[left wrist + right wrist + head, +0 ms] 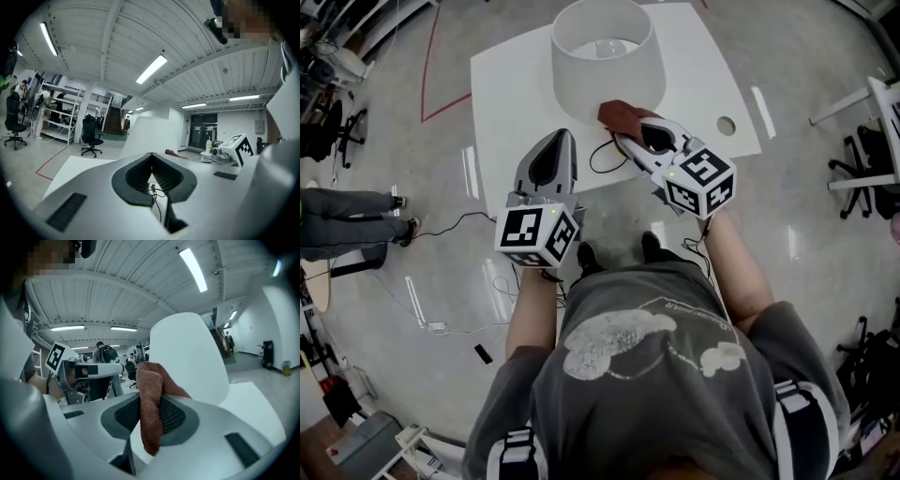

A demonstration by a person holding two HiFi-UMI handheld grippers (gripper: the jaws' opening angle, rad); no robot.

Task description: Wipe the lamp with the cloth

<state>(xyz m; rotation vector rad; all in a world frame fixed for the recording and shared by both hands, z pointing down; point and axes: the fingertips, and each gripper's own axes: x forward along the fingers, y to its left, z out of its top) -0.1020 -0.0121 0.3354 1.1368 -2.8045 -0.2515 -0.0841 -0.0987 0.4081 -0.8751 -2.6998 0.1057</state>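
The lamp's white conical shade (pixel 605 52) stands on a white table (pixel 502 84). It also fills the middle of the left gripper view as a white shade (pixel 150 136) and rises ahead in the right gripper view as the shade (pixel 187 357). My right gripper (pixel 625 129) is shut on a rust-brown cloth (pixel 622 115), held at the shade's near lower edge; contact is unclear. The cloth (pixel 151 404) hangs folded between the right gripper (pixel 150 397) jaws. My left gripper (pixel 563 134) hovers left of it, jaws shut on nothing; the left gripper (pixel 151 155) points at the shade.
A thin black cable (pixel 605 155) loops on the table near its front edge. A round hole (pixel 727 125) sits in the table's right side. A person's legs (pixel 347 216) stand on the floor at left. Office chairs (pixel 862 169) are at right.
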